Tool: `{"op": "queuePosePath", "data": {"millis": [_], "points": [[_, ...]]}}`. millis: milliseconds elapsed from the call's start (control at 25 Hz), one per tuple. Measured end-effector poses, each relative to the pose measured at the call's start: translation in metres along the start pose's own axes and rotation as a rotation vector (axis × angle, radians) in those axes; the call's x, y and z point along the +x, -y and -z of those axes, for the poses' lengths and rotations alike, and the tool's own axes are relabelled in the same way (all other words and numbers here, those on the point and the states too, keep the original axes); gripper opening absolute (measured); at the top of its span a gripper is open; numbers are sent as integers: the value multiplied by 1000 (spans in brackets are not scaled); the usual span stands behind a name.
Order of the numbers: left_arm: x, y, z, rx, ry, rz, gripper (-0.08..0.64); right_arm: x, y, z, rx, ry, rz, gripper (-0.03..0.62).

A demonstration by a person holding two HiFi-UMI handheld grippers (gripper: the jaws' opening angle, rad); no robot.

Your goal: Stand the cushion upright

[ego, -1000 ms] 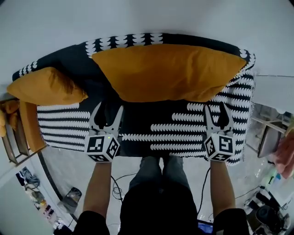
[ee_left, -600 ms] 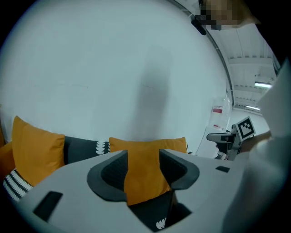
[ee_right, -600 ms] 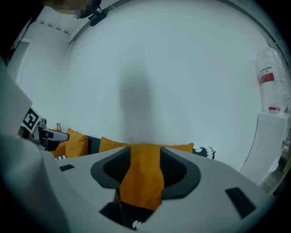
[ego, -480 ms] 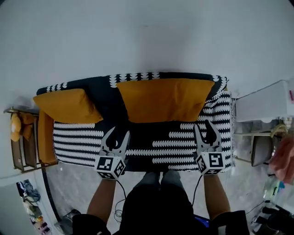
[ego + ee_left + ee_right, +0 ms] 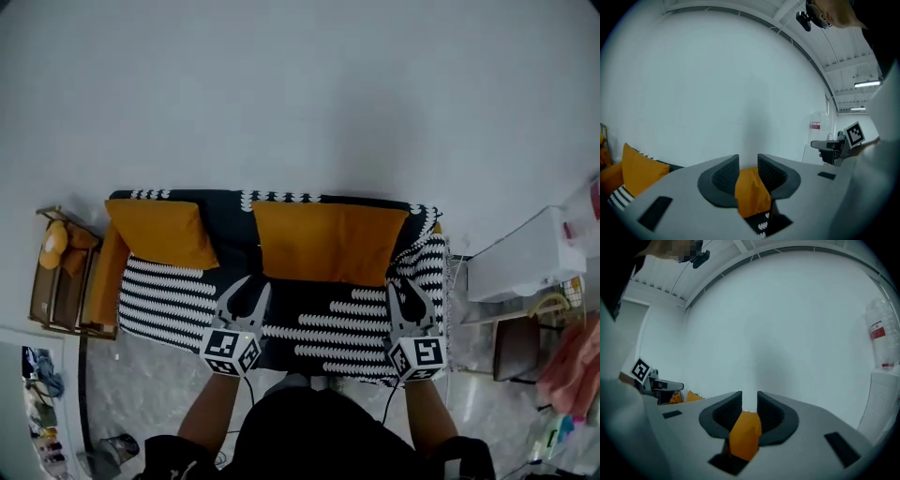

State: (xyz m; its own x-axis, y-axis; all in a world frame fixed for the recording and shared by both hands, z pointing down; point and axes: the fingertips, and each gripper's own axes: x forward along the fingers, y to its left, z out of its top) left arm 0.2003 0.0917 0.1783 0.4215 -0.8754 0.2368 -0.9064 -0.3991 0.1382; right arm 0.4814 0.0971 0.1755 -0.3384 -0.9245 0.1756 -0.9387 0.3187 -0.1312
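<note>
We see the big orange cushion [image 5: 328, 242] standing upright on the sofa [image 5: 178, 281], its back against the backrest, right of the middle. A smaller orange cushion [image 5: 159, 232] leans in the sofa's left corner, apart from the first. The sofa wears a black-and-white patterned throw. Both grippers are held up in front of the seat's front edge, clear of the cushion. The left gripper [image 5: 249, 287] is below the cushion's left lower corner and the right gripper [image 5: 407, 292] below its right one. Each gripper's jaws have just been closing and now stand at a narrow gap with nothing between the pads. In each gripper view we see only a distant strip of orange cushion through the slit. Each gripper carries a cube with black-and-white square markers, which bear no letters. We make out a small red-and-white label [image 5: 815, 125] by the far wall in the left gripper view. A red label [image 5: 877, 331] sits on a pale object at the right edge of the right gripper view. The print on both is too small to read.
</note>
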Motion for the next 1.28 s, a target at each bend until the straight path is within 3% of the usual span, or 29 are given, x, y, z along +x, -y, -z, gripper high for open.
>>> {"op": "queuePosePath", "data": {"millis": [200,400,600,840,1280], "points": [[-13,39,-20,0,57,-16,111,-31,20,-21,3,45,-2,98],[-23,68,-29,13,60,-43,71,-57,32,-38,-3,87,-9,86],[-31,92,-36,13,90,-13,57,-80,46,-34,-2,81,-4,76],[-47,93,-42,-8,118,-32,54,-88,34,-35,10,98,-54,31],[-58,102,-34,-15,132,-17,54,-87,15,-29,10,81,-128,29]]}}
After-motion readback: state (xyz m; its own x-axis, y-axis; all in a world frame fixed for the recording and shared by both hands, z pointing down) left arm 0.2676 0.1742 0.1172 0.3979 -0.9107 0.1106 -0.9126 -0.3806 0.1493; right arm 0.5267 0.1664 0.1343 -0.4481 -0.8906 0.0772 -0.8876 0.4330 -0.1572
